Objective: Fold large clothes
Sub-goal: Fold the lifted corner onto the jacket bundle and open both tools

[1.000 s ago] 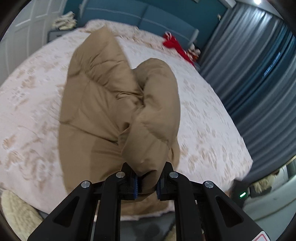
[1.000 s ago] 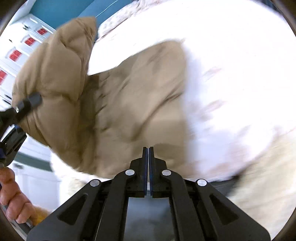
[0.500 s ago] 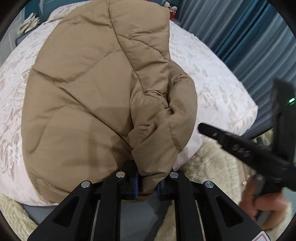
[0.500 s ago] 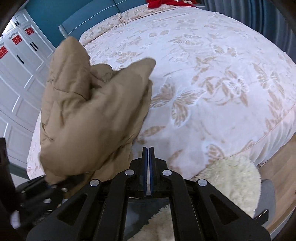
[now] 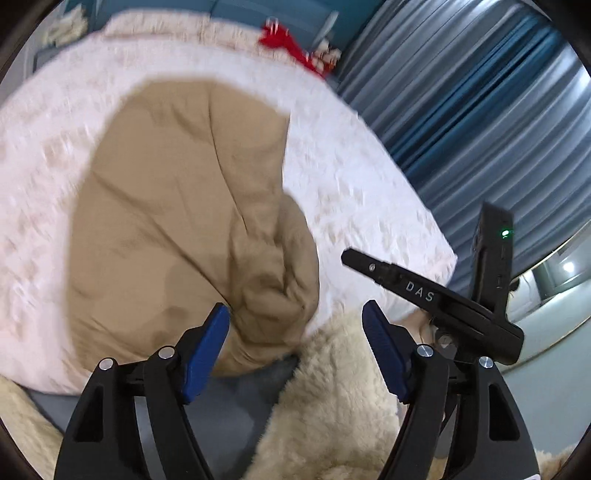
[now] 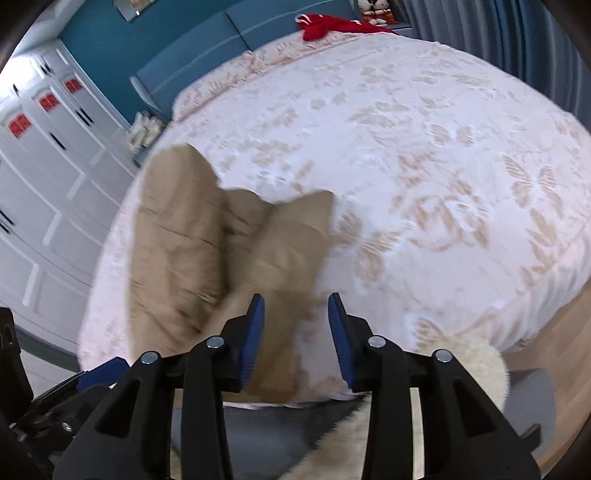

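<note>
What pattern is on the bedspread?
The bedspread is white with beige butterfly and floral motifs, clearest in the right wrist view.

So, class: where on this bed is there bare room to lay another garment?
The bedspread is bare from the tan jacket across to the curtain side, up to the red item. The wardrobe-side near corner is crowded.

A bed (image 6: 424, 155) under a white bedspread with a beige floral pattern carries a tan quilted jacket (image 5: 177, 221), lying bunched near its foot edge, and a red garment (image 6: 325, 26) at the headboard end.
</note>
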Tool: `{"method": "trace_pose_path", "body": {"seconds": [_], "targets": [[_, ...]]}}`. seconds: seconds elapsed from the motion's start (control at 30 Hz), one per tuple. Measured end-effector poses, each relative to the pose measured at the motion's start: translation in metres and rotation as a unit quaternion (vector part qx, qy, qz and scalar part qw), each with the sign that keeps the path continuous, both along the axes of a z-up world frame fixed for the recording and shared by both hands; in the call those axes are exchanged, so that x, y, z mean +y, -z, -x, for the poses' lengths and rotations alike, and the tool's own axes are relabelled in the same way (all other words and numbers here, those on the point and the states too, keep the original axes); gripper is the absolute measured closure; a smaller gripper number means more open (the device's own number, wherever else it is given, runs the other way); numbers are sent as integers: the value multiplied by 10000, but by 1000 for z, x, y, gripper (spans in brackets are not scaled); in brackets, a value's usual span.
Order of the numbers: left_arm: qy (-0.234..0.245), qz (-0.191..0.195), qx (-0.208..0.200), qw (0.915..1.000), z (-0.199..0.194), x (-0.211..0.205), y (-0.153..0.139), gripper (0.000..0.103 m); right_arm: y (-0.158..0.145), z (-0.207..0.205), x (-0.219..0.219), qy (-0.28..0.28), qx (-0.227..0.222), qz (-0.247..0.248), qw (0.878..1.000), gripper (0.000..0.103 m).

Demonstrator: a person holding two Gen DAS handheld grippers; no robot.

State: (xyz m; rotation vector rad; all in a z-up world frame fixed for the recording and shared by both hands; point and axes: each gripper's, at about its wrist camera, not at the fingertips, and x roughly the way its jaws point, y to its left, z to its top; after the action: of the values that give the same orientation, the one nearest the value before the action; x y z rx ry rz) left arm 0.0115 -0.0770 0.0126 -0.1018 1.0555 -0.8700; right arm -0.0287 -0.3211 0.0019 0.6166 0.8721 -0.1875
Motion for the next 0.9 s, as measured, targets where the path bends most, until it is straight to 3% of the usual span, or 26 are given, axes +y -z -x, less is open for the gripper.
{"method": "trace_pose_path", "body": {"seconds": [0.07,0.13,0.23,0.3,0.47,0.5,0.57,0.63,0.73,0.83,0.9], "targets": [[-384,-55,-213,9990,-12,15,-14,31,-4,-11,3,-86,-110,-339,9993,55],[-935,-252,-363,9946,-33,30,-19,31,-5,-23,8,-136,-149,-621,9979,54],[-1663,-869,-576,9806,-63,42,-13,31,-2,-49,17,-114,-96,-946,9954,50],[-1888,-1099,-626,9738,-79,45,-10,31,1,-65,19,-36,15,-950,9955,49],[-2006,-1345,-564,9688,-104,35,9,31,13,-104,24,16,284,-979,9948,51],[-2032,-1308,-480,9692,-108,33,14,31,17,-110,26,-43,317,-1024,9942,57],[-2057,-1327,-433,9686,-112,26,18,31,21,-115,27,-128,324,-1140,9929,79],[-2027,-1373,-440,9686,-115,21,22,31,18,-111,24,-156,212,-1115,9934,85],[-1932,-1468,-425,9692,-115,11,28,31,13,-101,21,-78,256,-683,9973,87],[-1792,-1668,-446,9685,-115,-4,39,31,29,-99,22,38,608,-35,9981,87],[-1744,-1818,-457,9667,-116,-13,49,31,39,-100,23,23,680,111,9976,86]]}}
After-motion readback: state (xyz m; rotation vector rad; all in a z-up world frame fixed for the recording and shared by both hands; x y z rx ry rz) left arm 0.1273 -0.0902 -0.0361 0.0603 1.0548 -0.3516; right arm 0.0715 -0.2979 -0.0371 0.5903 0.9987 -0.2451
